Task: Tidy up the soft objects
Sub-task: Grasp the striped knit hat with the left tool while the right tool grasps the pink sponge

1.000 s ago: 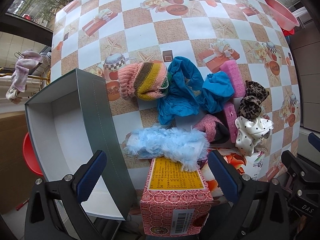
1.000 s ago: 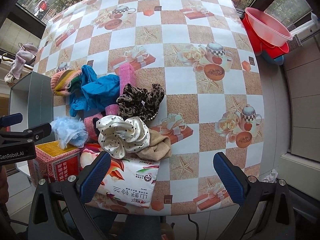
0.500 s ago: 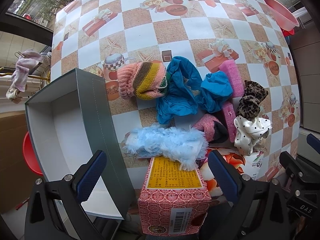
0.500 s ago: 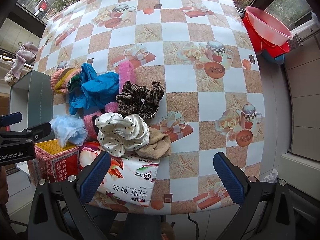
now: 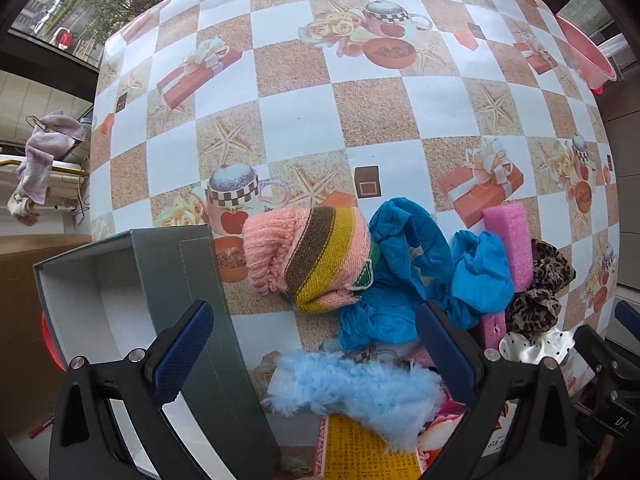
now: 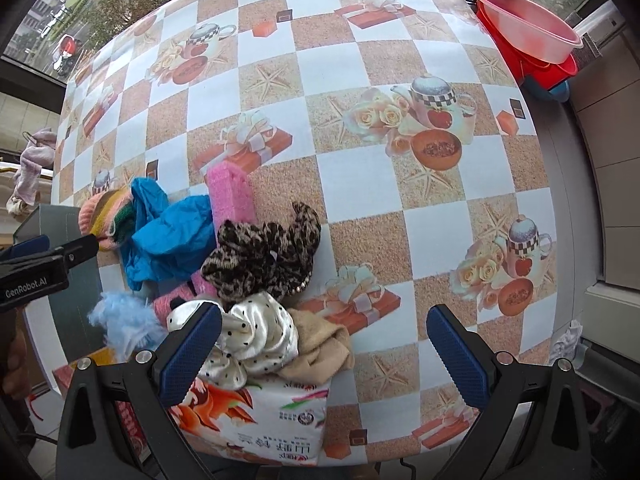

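The checkered surface (image 5: 304,120) carries a heap of soft things along its near edge. A grey box (image 5: 120,304) with a white inside stands open at the left edge. The blue cloth (image 5: 400,280) lies crumpled mid-heap, touching the striped knit hat (image 5: 312,256) on its left. A printed packet (image 6: 264,416) sits under the white dotted scrunchie (image 6: 256,332) and a tan cloth (image 6: 320,344). The pale blue fluffy piece (image 5: 360,388) rests on a yellow-topped carton (image 5: 368,452). The leopard scrunchie (image 6: 268,256) touches a pink sponge (image 6: 232,192). Left gripper (image 5: 316,352) and right gripper (image 6: 324,348): jaws spread, holding nothing
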### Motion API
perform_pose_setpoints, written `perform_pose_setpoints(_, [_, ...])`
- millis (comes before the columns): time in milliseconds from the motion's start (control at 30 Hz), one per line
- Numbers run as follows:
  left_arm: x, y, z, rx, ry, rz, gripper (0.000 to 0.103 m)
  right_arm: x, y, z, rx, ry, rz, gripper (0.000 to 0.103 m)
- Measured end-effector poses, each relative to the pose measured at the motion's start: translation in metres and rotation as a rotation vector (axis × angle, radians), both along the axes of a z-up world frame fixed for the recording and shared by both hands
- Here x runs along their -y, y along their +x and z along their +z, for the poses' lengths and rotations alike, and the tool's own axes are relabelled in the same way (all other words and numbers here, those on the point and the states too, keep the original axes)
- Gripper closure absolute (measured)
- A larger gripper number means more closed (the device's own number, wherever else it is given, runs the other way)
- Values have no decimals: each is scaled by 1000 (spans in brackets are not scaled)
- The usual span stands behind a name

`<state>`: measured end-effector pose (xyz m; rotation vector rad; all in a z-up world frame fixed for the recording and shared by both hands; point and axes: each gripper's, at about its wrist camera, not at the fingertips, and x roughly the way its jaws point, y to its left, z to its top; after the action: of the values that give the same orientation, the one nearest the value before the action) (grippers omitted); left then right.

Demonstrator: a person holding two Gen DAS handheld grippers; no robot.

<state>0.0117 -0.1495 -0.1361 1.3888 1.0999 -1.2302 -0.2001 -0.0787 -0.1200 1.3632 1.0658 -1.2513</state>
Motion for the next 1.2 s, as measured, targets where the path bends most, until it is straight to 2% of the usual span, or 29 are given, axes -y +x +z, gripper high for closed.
perform_pose_setpoints(233, [9, -7, -29, 6, 57, -17, 2, 53, 5, -5, 14, -89, -42, 0])
perform_pose_setpoints(300, [12, -4, -38, 9, 75, -1, 2, 65, 15, -16, 29, -66, -9, 0])
perform_pose_setpoints(433, [19, 6, -53, -18, 110, 49, 2, 74, 38, -47, -2, -2, 56, 0])
perform_pose_setpoints(500, [22, 10, -59, -16, 111, 69, 6, 75, 45, -64, -9, 39, 76, 0])
perform_pose_setpoints(567, [26, 15, -63, -19, 107, 79, 22, 74, 45, -76, -32, 61, 91, 0])
perform_pose_setpoints(633, [27, 21, -66, -64, 108, 102, 28, 72, 36, -80, -88, 61, 93, 0])
perform_pose_setpoints(733, [40, 26, -64, -121, 74, 107, 33, 72, 5, -83, -188, 62, 56, 0])
perform_pose_setpoints(833, [64, 31, -50, -192, -3, 118, 35, 74, -39, -78, -233, 48, -62, 0])
perform_pose_setpoints(933, [77, 34, -33, -184, -90, 89, 33, 71, -72, -64, -164, 2, -183, 0])
perform_pose_setpoints(1000, [79, 38, -26, -159, -137, 65, 27, 68, -79, -59, -103, -13, -207, 0])
perform_pose_setpoints(1067, [78, 45, -22, -144, -161, 59, 24, 66, -78, -57, -59, -15, -198, 0])
perform_pose_setpoints(1200, [72, 52, -28, -135, -141, 64, 23, 72, -52, -71, -34, 4, -110, 0])
